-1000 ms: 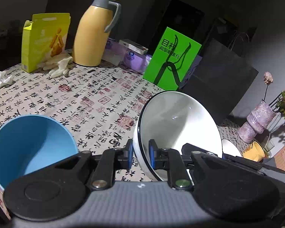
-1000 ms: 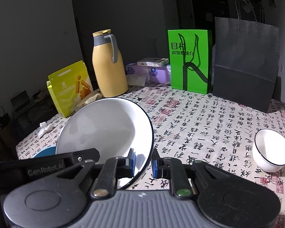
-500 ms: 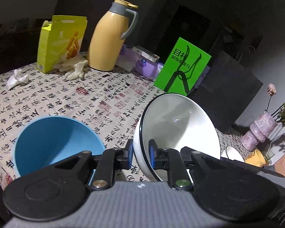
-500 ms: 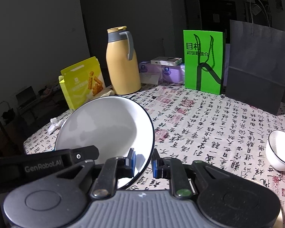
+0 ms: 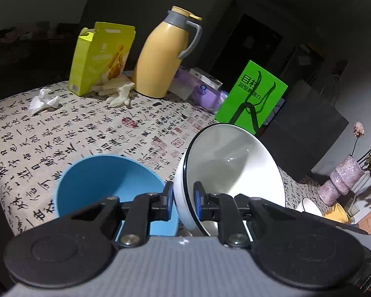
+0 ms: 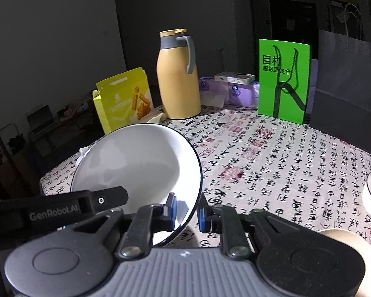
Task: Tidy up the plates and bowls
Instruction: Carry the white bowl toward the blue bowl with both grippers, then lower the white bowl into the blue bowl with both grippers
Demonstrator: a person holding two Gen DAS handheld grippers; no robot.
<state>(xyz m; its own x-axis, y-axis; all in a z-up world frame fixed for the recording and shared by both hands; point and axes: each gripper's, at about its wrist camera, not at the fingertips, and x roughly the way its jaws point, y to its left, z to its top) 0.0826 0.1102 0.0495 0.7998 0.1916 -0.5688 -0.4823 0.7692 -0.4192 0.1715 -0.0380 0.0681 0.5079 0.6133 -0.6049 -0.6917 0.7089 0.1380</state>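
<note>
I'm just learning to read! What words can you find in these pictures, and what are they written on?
"GenRobot.AI": on the left gripper arm, seen from the right wrist.
"目村": big characters on the green bag.
Smaller line beneath them: too blurred to read.
Tablecloth calligraphy: too distorted to read.
Yellow box and purple packs: print too small.

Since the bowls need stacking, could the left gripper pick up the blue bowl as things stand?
Probably not yet: the left gripper is shut on the white bowl's rim, so its fingers are occupied, though the blue bowl sits close beside it.
</note>
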